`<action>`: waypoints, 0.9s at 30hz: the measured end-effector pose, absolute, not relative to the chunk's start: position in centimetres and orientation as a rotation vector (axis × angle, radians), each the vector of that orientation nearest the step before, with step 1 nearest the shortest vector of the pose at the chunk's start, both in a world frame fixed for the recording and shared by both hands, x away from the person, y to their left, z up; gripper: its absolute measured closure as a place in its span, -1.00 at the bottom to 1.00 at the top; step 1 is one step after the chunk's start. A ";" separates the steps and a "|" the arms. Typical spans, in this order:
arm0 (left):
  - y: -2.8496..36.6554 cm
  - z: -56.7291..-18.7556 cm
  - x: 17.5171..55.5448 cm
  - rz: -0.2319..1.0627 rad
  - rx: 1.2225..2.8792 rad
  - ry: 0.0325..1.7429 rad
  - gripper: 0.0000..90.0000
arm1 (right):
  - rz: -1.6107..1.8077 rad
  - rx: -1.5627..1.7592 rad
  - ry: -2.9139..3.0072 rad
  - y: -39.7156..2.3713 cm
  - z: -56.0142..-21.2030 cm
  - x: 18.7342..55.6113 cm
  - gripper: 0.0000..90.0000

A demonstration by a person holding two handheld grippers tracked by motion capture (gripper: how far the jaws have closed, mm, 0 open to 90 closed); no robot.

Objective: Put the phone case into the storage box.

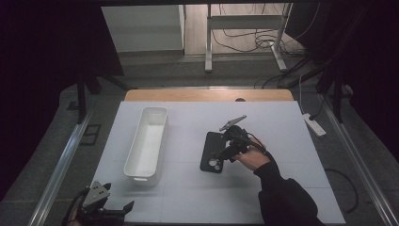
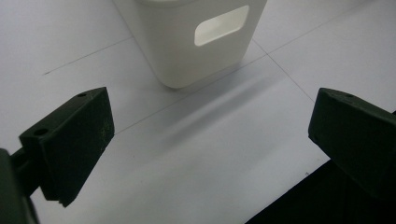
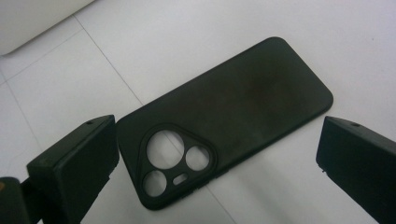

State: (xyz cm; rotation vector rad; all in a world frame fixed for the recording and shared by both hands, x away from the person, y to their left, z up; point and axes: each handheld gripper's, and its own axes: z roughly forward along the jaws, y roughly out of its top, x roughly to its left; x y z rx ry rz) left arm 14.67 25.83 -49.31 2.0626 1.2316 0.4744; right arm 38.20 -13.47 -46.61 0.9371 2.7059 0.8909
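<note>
A black phone case (image 1: 213,151) lies flat on the white table, its camera cutout toward the person. In the right gripper view the phone case (image 3: 233,116) lies between and just beyond the two black jaws, which stand wide apart. My right gripper (image 1: 225,151) is open, hovering over the case's right side with nothing held. My left gripper (image 1: 120,211) rests low at the table's near left corner, open and empty. A long white bin (image 1: 147,143) stands left of the case; its handle end (image 2: 201,42) faces the left gripper.
The white table mat (image 1: 197,197) has a wooden strip (image 1: 207,95) at its far edge. Beyond it the floor holds desk legs, cables and a power strip (image 1: 314,125). A dark sleeve (image 1: 282,197) comes in from the lower right.
</note>
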 end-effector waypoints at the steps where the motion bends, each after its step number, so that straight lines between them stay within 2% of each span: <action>1: 25.8 -49.3 14.7 0.474 2.063 1.232 -0.98 | 0.893 0.935 2.704 -13.4 -46.6 38.3 -1.00; 19: 25.9 -49.3 14.7 0.467 2.059 1.228 -0.98 | 0.800 0.907 2.727 -11.1 -47.5 40.3 -0.98; 21: 25.9 -49.3 14.7 0.466 2.060 1.228 -0.98 | 0.788 0.885 2.717 -10.8 -47.4 40.5 -0.70; 22: 25.9 -49.3 14.7 0.466 2.061 1.227 -0.98 | 0.788 0.885 2.717 -10.8 -47.4 40.5 -0.70; 27: 25.9 -49.3 14.7 0.465 2.057 1.226 -0.98 | 0.781 0.888 2.742 -10.6 -47.4 40.8 0.03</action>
